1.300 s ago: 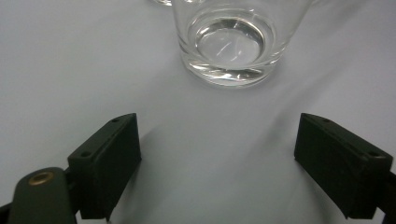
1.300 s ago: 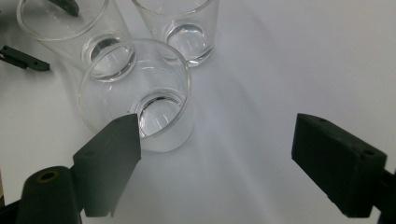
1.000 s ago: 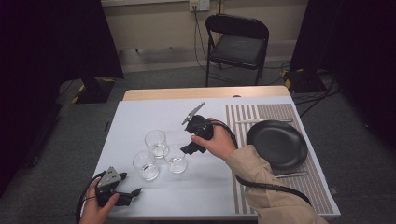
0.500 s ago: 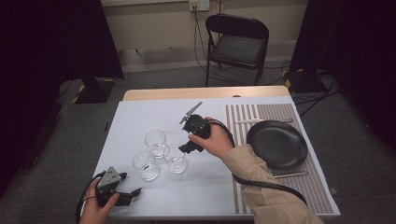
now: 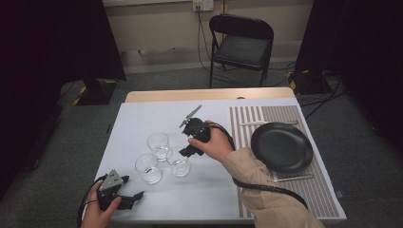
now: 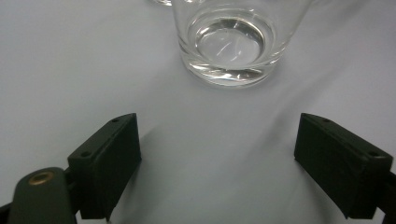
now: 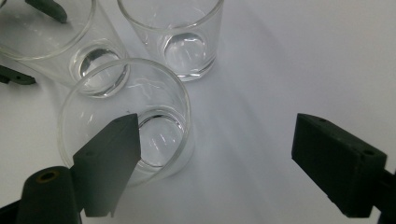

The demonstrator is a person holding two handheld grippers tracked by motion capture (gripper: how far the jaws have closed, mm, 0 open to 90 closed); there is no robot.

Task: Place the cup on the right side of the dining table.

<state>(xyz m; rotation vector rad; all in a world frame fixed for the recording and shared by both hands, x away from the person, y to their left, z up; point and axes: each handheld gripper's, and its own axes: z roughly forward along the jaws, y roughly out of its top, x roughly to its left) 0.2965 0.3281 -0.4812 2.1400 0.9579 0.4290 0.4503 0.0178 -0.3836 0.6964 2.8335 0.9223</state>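
- High view: three clear glasses stand close together on the white worktop [image 5: 142, 123]: a far glass [image 5: 158, 145], a near-left glass [image 5: 148, 168] and a smaller near-right glass [image 5: 180, 166]. All look empty. The right claw [image 5: 186, 153] hovers just beside the near-right glass, held from above by a hand in a tan sleeve. The left claw [image 5: 135, 197] rests low at the worktop's near-left edge, well apart from the glasses. A black plate [image 5: 282, 146], nothing on it, lies on a striped mat [image 5: 247, 121].
- Left gripper view: the left claw's jaws are spread wide over bare white worktop; one empty glass [image 6: 231, 42] stands ahead, apart from both jaws.
- Right gripper view: the right claw's jaws are spread wide. Its left jaw overlaps the nearest empty glass [image 7: 126, 119]; whether they touch, I cannot tell. Two more empty glasses stand beyond.
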